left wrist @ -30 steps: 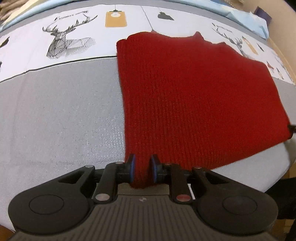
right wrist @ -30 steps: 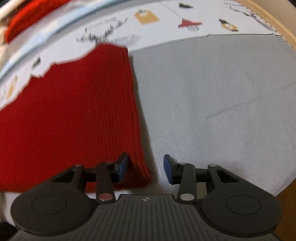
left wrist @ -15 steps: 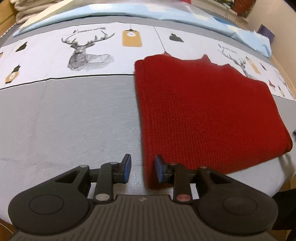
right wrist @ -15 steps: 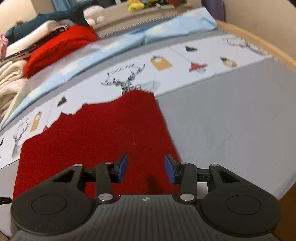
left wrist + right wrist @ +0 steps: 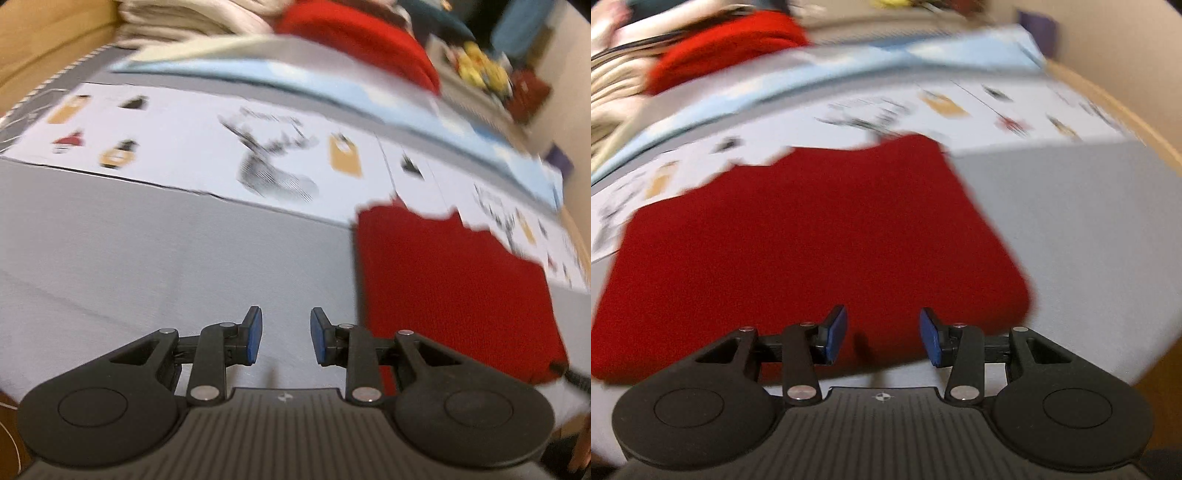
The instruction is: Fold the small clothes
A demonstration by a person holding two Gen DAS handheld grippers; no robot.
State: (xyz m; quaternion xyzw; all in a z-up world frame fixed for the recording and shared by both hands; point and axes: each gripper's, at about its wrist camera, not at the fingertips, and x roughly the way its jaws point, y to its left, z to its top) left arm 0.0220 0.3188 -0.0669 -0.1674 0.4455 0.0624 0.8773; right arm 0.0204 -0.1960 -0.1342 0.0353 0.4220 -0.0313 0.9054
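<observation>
The left gripper (image 5: pixel 282 338) has its jaws parted with nothing between them, only bare grey sheet (image 5: pixel 155 251) showing in the gap. The right gripper (image 5: pixel 882 336) also has its jaws spread wide and empty, hanging over the near edge of the red knit garment (image 5: pixel 812 236). That garment lies flat and folded into a rough rectangle on the bed, its far edge uneven and reaching onto the white printed band (image 5: pixel 960 107) with deer and tag motifs. In the left wrist view the red knit garment (image 5: pixel 454 291) sits to the right of the jaws, apart from them. Beyond the printed band runs a pale blue strip (image 5: pixel 332 85), then a heap of red cloth (image 5: pixel 362 40) and cream folded fabrics (image 5: pixel 192 14). Both views are blurred
</observation>
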